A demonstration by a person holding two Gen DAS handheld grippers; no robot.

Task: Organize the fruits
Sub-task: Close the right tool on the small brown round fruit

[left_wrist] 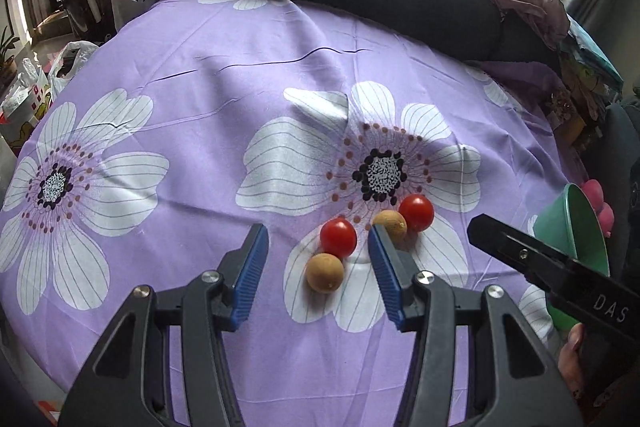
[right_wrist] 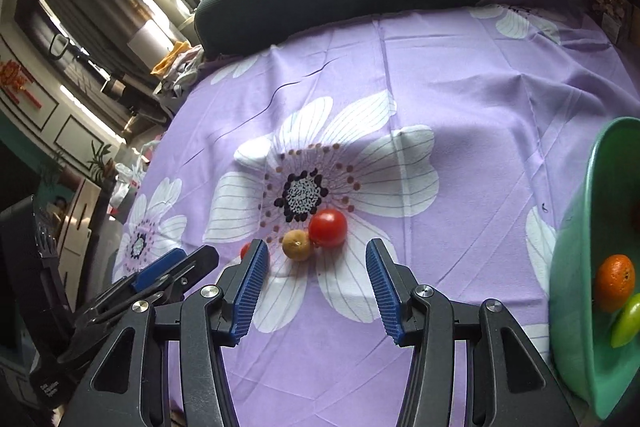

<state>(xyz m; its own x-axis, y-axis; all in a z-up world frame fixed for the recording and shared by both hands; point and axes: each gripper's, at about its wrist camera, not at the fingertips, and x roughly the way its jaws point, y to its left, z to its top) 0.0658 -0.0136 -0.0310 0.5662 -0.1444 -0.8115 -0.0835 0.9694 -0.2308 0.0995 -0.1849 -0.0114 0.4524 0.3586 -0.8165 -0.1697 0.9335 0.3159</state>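
While both grippers hang above the purple flowered cloth [left_wrist: 248,67], neither holds anything. Seen by the left wrist camera, the left gripper [left_wrist: 318,237] has its blue pads spread wide at the lower middle of the frame, and between them, on a white petal, lie a red tomato [left_wrist: 338,237] and, touching it just below, a tan round fruit [left_wrist: 325,272]. A second tan fruit [left_wrist: 390,224] peeks from behind the right-hand pad, pressed against a second tomato [left_wrist: 416,212] further up and right. At the right edge of that view stands a green bowl [left_wrist: 568,227], partly hidden by the other gripper's black body. From the right wrist camera, the right gripper [right_wrist: 316,251] is likewise wide apart at the lower middle, aimed at the tan fruit and tomato pair just above its gap. Inside the bowl, at the lower right of this frame, sit an orange [right_wrist: 615,282] and a green fruit [right_wrist: 626,321].
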